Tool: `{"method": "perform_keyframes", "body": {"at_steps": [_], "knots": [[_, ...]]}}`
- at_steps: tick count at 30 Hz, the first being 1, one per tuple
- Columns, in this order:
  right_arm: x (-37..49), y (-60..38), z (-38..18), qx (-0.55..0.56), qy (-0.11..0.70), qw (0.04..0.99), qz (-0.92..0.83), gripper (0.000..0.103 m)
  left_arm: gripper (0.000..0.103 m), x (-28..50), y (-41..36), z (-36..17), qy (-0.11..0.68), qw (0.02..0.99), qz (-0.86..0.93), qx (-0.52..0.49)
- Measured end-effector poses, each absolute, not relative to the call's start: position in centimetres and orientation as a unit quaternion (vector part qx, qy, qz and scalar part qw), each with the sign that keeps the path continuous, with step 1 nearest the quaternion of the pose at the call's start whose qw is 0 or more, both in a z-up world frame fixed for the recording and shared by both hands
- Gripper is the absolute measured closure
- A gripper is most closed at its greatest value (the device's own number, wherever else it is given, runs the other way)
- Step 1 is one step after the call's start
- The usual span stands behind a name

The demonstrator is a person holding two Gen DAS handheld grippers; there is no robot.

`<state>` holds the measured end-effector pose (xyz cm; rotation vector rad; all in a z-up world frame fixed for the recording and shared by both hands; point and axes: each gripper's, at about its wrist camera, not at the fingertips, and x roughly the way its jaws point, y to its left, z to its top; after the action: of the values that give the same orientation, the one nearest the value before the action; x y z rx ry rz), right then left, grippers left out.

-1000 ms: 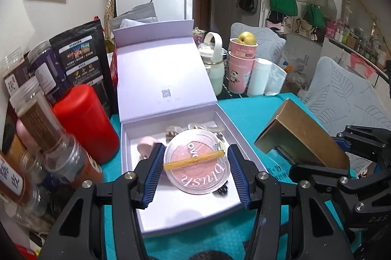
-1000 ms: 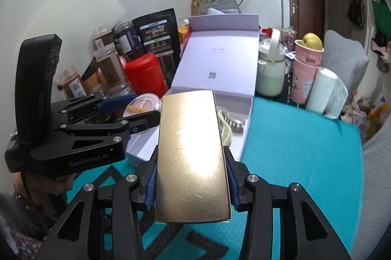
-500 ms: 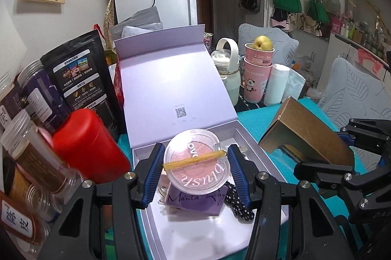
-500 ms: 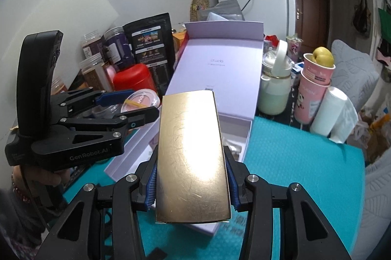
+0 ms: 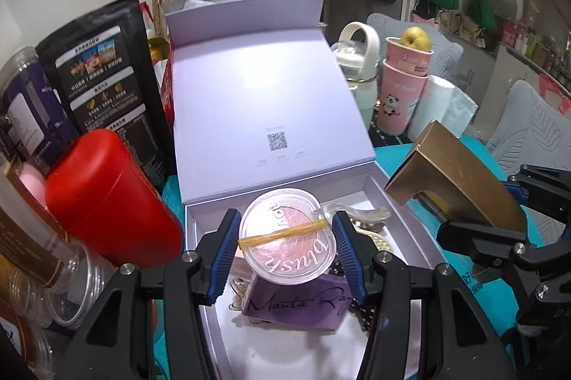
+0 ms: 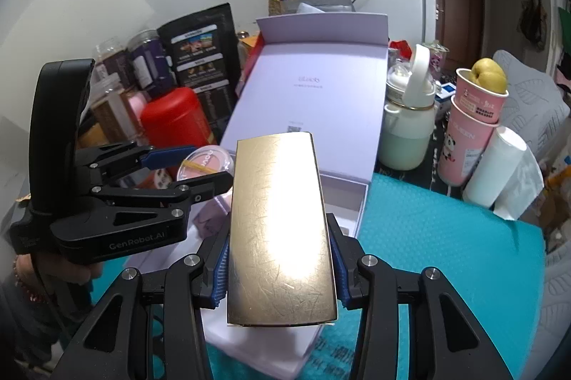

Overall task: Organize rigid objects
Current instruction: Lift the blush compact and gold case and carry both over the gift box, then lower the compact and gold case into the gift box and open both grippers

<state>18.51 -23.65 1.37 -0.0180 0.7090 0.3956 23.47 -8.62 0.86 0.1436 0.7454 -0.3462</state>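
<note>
My left gripper (image 5: 287,246) is shut on a round clear blush compact (image 5: 288,239) bound with a yellow rubber band, held above the open lilac gift box (image 5: 415,230). Inside the box lie a purple card (image 5: 296,306), a hair clip and other small items. My right gripper (image 6: 280,258) is shut on a gold rectangular box (image 6: 280,230), held over the near right part of the lilac box (image 6: 357,198). From the right wrist view the left gripper (image 6: 200,171) with the compact (image 6: 205,162) sits to the left. The gold box (image 5: 453,173) shows at right in the left wrist view.
A red canister (image 5: 107,194), black pouches (image 5: 103,73) and several jars (image 5: 28,115) crowd the left side. A green-and-white kettle (image 6: 408,123), stacked pink cups (image 6: 471,130) with a yellow fruit and a white roll (image 6: 494,165) stand behind on the teal mat (image 6: 446,248).
Both grippers have moved forward toward the lilac box's raised lid, each keeping its hold. The compact now hangs over the far half of the box, and the purple card has come into view beneath it.
</note>
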Motion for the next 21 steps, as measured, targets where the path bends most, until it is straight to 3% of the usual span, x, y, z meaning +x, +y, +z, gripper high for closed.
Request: {"method": "perform_keyframes", "body": {"at_steps": [21], "knots": [[23.0,-23.3,-2.6,-0.021,0.363,0.919,0.154,0.058,0.051,27.8,-7.6,-2.4,0.392,0.910,-0.123,0.057]]}}
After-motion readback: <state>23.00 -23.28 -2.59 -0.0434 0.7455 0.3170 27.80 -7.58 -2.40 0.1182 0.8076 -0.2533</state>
